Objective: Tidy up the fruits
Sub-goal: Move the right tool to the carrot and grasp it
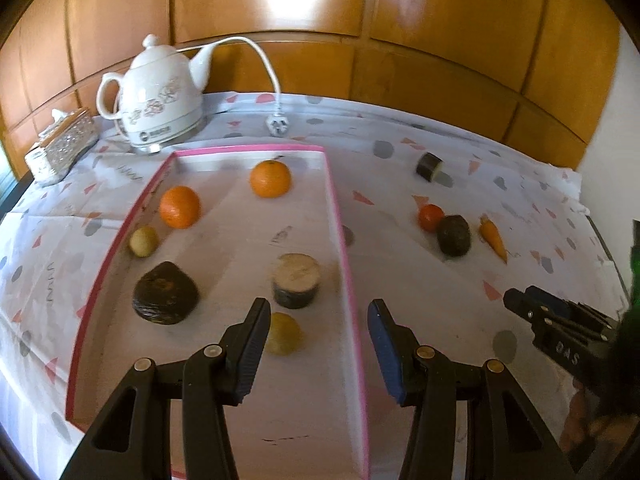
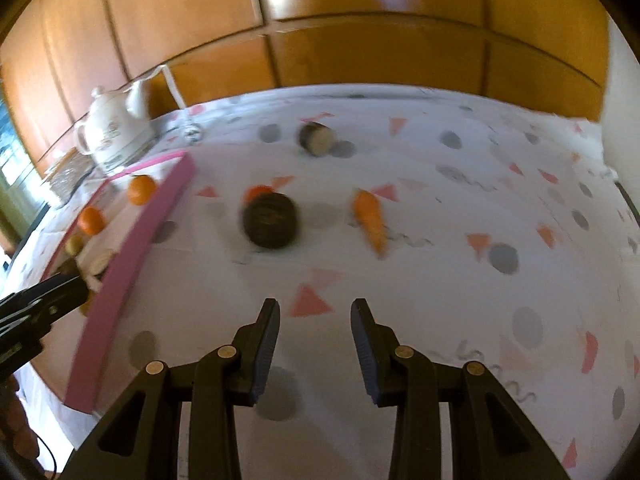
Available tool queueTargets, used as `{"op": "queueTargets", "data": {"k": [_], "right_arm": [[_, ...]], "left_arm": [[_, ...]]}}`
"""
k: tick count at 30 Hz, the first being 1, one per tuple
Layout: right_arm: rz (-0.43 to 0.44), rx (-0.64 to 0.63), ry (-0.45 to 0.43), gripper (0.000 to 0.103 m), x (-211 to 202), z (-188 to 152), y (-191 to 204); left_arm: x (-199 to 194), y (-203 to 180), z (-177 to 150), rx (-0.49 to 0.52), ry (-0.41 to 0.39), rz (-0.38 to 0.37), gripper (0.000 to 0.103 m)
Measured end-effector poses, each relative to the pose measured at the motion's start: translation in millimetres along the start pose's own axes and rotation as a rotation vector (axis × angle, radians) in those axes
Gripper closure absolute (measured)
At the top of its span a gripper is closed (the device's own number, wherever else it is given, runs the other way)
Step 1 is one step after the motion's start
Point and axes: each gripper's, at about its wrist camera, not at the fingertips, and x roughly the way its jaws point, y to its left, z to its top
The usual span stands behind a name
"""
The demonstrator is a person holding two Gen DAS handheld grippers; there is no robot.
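Note:
A pink-rimmed white box (image 1: 340,216) holds two oranges (image 1: 270,179), two small yellow fruits (image 1: 143,241), a dark avocado (image 1: 165,299) and a cut eggplant piece (image 1: 296,280). My left gripper (image 1: 316,344) is open and empty over the box's near right side, above one yellow fruit (image 1: 285,333). On the cloth to the right lie a small orange (image 1: 430,217), a dark avocado (image 2: 270,220), a carrot (image 2: 371,218) and an eggplant piece (image 2: 317,139). My right gripper (image 2: 315,344) is open and empty above the cloth, short of them.
A white electric kettle (image 1: 156,100) with its cord and plug (image 1: 277,126) stands behind the box. A tissue box (image 1: 60,146) sits at the far left. Wooden panels back the table. The patterned tablecloth (image 2: 480,280) covers the table.

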Motion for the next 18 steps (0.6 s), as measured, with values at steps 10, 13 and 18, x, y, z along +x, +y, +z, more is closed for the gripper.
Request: {"op": "queueTargets", "data": {"k": [10, 13, 18], "right_arm": [[-0.056, 0.023, -0.008, 0.066, 10, 9, -26], [-0.058, -0.001, -0.014, 0.066, 15, 18, -26], [-0.055, -0.036, -0.004, 0.066, 32, 36, -27]], "left_arm": [[5, -14, -6, 0.032, 0.024, -0.048, 0.052], [7, -18, -7, 0.043, 0.031, -0.059, 0.052], [7, -23, -8, 0.056, 0.032, -0.082, 0.052]]}}
